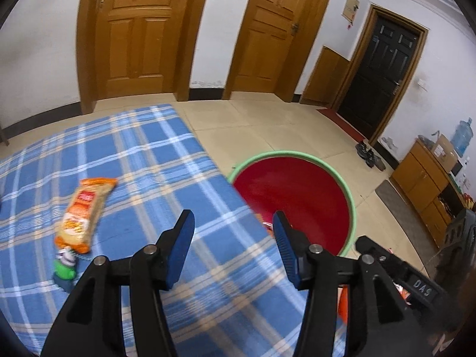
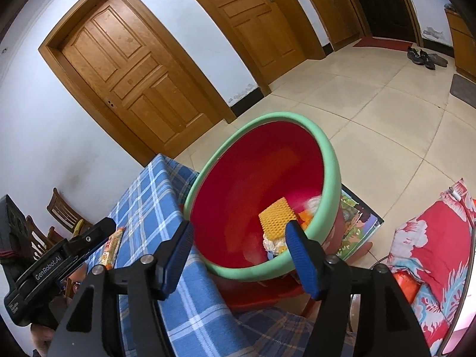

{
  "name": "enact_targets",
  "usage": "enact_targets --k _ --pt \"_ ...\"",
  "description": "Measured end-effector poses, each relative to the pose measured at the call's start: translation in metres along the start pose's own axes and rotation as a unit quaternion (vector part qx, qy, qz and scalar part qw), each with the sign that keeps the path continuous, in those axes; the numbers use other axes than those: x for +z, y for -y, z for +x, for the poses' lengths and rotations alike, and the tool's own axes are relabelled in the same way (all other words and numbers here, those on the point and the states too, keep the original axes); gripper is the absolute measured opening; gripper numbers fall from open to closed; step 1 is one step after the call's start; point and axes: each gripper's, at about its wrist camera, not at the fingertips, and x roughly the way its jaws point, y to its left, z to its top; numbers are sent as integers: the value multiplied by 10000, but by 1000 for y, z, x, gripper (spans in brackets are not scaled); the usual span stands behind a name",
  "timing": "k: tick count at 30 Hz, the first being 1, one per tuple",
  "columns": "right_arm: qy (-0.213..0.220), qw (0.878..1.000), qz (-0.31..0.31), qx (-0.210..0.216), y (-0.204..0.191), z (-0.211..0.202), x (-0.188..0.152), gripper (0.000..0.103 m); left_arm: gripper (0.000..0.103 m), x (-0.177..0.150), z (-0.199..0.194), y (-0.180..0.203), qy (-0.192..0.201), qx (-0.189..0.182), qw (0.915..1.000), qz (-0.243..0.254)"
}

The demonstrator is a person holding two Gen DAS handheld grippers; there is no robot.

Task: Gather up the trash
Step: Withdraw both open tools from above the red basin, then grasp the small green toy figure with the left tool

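Surface: blue plaid cloth (image 1: 154,160) over table; tiled floor (image 1: 267,119), wooden doors (image 1: 136,29).
Trash: wrapper (image 1: 81,214) near table's left edge; wafer (image 2: 278,218) in bin (image 2: 327,160) beside table's right edge.
Writing: "GenRobot.AI", "DAS" on the gripper bodies.
Left gripper (image 1: 233,223): jaws wide apart, holding nothing.
Right gripper (image 2: 239,235): jaws wide apart, holding nothing.

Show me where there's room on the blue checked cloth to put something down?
The checked cloth lies bare between the orange snack packet and the red bin, and beyond the packet. It is crowded where the small green toy sits against the packet's near end.
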Motion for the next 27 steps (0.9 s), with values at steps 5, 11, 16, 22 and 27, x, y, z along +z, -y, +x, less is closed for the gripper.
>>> enact_targets --k 5,11,16,22,27 --pt "-2 10000 -72 60 -11 -3 -3 67 55 -3 -11 -26 48 207 9997 -155" --pt "-8 9997 -202 142 -26 -7 -8 67 55 -10 -26 -59 73 530 9981 -294" --pt "-28 9993 -320 187 -41 -7 -12 67 55 -19 -34 -89 -7 812 9957 -445" --pt "-78 9987 -459 205 -57 -6 -15 67 55 -31 -33 -117 -203 1117 9916 -614" --pt "-156 9980 -576 223 -69 -2 -20 67 55 -39 -23 -133 -401 1247 9886 -743"
